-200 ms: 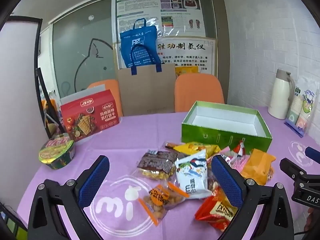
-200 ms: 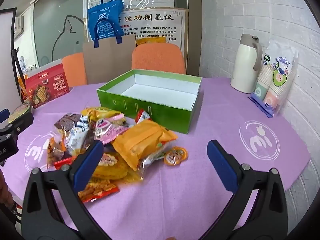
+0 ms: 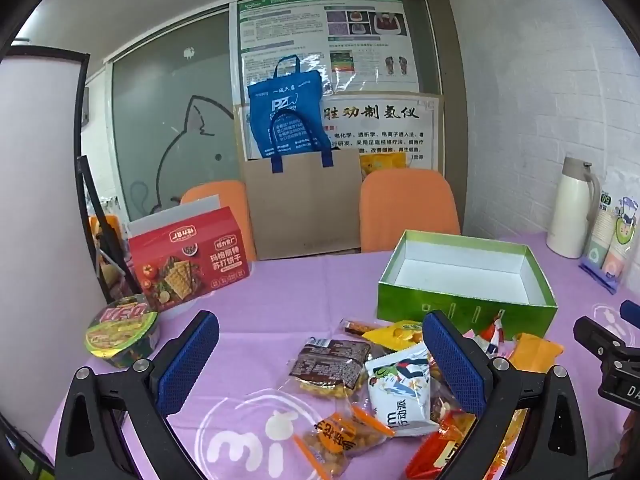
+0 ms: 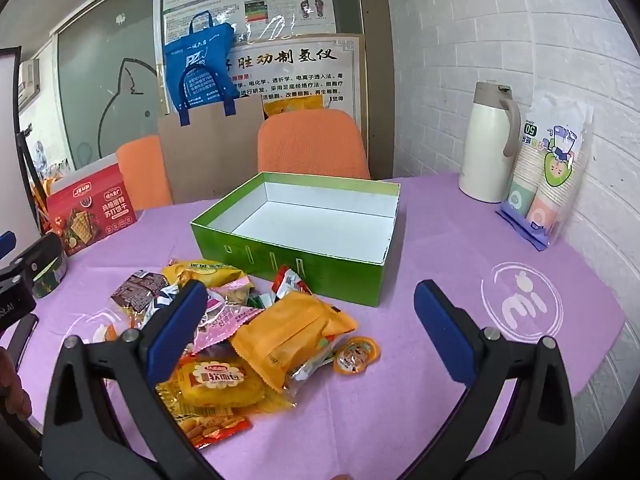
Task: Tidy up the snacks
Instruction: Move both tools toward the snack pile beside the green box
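Since nothing is yet in my jaws, I weigh the loose heap of crinkly plastic snack packets [image 4: 240, 332] lying on the purple-clothed surface [image 4: 420, 400], just in front of the open green cardboard box with a white inside [image 4: 304, 220], which stands empty. They look light, soft and slippery, and the chips or puffs inside would likely crush. I judge the puffy orange foil pouch [image 4: 292, 332] on top best taken across its sealed edge, not its belly. The small round orange-lidded jelly cup [image 4: 356, 356] beside it is stiffer but tiny. My right gripper [image 4: 308, 332] hovers above the heap with jaws wide; my left gripper [image 3: 320, 356] is likewise spread wide over the brown-labelled clear packet [image 3: 332, 364] and white pouch [image 3: 400, 392]. Further off stand a red cracker carton [image 3: 188, 256], a noodle bowl [image 3: 120, 332] and a cream thermos jug [image 4: 488, 144].
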A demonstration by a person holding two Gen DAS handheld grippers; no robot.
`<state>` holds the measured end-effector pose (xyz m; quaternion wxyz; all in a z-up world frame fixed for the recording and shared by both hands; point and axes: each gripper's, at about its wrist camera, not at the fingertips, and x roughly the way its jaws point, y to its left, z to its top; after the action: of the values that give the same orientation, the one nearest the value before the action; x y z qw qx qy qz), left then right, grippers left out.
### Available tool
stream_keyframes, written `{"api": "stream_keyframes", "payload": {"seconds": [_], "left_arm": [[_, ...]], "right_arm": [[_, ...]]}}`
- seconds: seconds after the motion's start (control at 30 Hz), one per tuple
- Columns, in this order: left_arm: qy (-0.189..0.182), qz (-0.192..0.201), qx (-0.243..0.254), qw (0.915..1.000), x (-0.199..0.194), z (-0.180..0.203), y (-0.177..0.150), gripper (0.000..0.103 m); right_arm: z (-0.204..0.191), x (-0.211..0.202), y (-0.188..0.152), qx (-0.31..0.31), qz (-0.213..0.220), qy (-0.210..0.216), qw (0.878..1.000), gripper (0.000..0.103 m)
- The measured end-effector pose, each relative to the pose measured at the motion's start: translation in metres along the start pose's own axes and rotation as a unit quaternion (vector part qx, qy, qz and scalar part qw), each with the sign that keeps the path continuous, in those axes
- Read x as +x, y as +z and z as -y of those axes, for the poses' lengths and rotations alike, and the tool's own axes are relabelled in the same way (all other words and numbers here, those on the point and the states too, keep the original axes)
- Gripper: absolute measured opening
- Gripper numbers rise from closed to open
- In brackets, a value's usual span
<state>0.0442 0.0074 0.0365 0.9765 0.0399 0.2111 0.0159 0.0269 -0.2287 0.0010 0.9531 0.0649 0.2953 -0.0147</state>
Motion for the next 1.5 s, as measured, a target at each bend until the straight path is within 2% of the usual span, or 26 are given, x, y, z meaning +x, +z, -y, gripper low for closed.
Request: {"api": "stream_keyframes", "payload": {"seconds": [0.1,0.23,0.4,0.93,1.5], "left_arm": [[-0.008,-0.013,0.006,0.9999,-0.004,0.004,-0.019,0.103],[-0.026,-0.053,0.015,0.9982,-0.008,0.013,-0.047,0.103],[-0.037,-0.082,0.009,0.9959,-0.011,0.017,-0.071,0.103],[-0.044,-0.114,-0.008,0.9924,-0.012,0.011,-0.078,0.103],[-0.052,-0.117,-0.007,0.9917,-0.009,0.01,-0.081,0.103]], "right_arm": [[-0.008,0.001,-0.019,-0.028,-0.022,0.0,0.999,0.103],[-0.015,0.004,-0.049,-0.039,-0.066,0.009,0.997,0.103],[-0.015,0.003,-0.077,-0.058,-0.088,0.006,0.994,0.103],[-0.01,0.002,-0.078,-0.045,-0.085,0.008,0.995,0.103],[-0.01,0.007,-0.077,-0.027,-0.081,0.028,0.996,0.103]]}}
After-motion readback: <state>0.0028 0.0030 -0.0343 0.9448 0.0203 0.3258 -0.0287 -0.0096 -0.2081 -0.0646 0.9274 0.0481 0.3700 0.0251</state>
